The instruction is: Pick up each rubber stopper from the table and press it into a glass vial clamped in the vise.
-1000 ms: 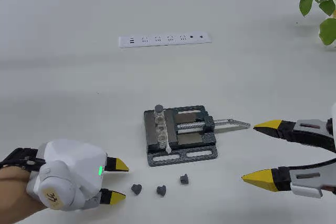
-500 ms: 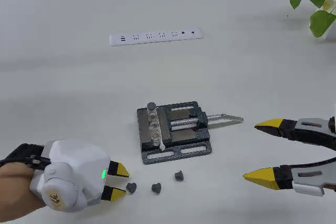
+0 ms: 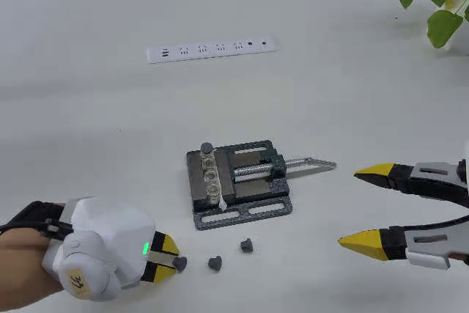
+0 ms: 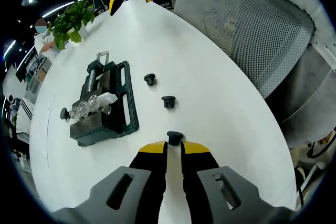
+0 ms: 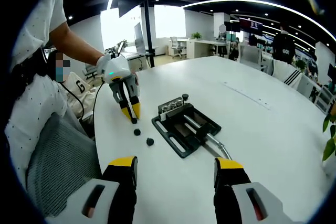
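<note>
Front-left of the vise (image 3: 253, 210), left gripper (image 3: 171, 259) pinched nearly closed around a stopper (image 3: 179, 262), grip unclear. Two loose stoppers (image 3: 215, 262) before the vise. Right of the vise, right gripper (image 3: 349, 207) gaping wide.

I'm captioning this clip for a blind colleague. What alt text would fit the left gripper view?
The left tool, jaws nearly closed, meets a black rubber stopper at its yellow tips on a white table. Two more stoppers lie beyond it, beside a dark vise clamping a row of glass vials, one already stoppered.
</note>
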`<move>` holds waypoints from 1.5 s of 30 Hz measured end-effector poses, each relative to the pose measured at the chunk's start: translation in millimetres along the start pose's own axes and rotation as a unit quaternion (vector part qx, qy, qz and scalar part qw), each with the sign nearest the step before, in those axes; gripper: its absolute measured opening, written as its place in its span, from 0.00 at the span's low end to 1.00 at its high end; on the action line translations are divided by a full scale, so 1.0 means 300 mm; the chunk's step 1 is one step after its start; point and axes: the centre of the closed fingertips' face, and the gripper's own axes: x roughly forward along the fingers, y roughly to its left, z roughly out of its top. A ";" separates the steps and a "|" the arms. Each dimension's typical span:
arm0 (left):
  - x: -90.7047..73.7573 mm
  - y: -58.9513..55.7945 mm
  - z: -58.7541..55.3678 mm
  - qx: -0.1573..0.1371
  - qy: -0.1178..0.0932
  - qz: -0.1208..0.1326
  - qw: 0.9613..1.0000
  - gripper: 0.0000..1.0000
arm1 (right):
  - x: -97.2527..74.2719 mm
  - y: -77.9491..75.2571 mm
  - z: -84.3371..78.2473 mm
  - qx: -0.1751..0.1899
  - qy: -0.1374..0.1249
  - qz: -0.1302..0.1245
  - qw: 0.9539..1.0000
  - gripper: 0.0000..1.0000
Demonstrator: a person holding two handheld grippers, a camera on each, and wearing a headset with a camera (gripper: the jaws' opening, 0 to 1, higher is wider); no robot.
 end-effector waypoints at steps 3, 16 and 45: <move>0.001 0.002 0.002 -0.001 -0.001 -0.001 1.000 0.06 | 0.000 -0.005 -0.005 0.002 0.001 0.000 1.000 0.55; 0.005 -0.002 0.011 0.003 0.000 -0.004 1.000 0.05 | -0.001 -0.010 -0.008 0.003 -0.002 -0.001 1.000 0.55; -0.135 0.067 0.299 -0.255 -0.160 0.077 0.951 0.04 | 0.042 0.117 0.224 -0.037 -0.023 0.073 0.996 0.45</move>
